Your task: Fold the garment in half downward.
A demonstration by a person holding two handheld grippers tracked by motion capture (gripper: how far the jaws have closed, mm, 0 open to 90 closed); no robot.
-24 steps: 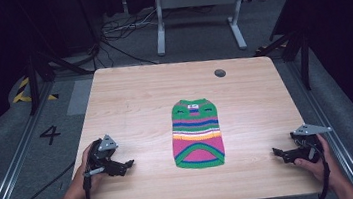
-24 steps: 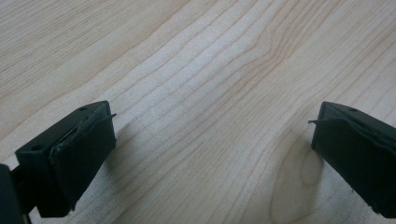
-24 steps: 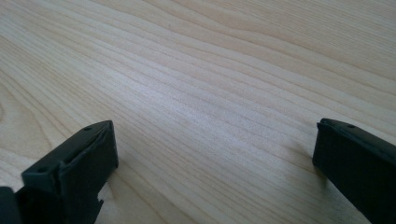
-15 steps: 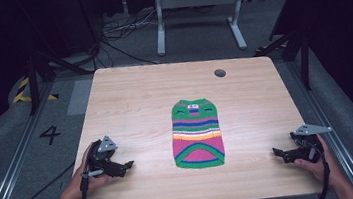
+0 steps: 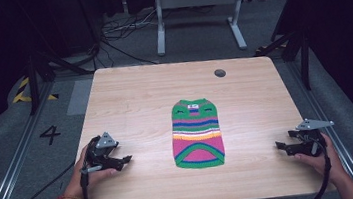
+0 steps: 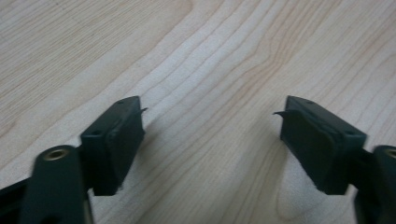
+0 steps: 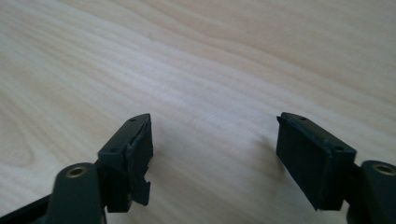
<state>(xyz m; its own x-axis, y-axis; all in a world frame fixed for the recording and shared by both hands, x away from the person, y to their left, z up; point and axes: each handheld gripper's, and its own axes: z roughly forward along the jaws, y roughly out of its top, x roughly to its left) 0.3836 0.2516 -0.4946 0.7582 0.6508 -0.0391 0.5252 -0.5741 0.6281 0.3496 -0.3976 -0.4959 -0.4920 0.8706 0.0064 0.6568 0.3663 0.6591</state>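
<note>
Striped knit garment (image 5: pixel 197 134) flat at centre of surface (image 5: pixel 129 100). Left gripper (image 5: pixel 122 161) at eight o'clock, right gripper (image 5: pixel 281 146) at four o'clock, fingers spread wide, holding nothing.

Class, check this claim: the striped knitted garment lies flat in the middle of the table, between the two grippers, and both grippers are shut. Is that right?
Not quite. The striped knitted garment does lie flat mid-table between the left gripper and the right gripper, but both grippers are open: the left gripper view and the right gripper view each show the jaws wide apart over bare wood.
</note>
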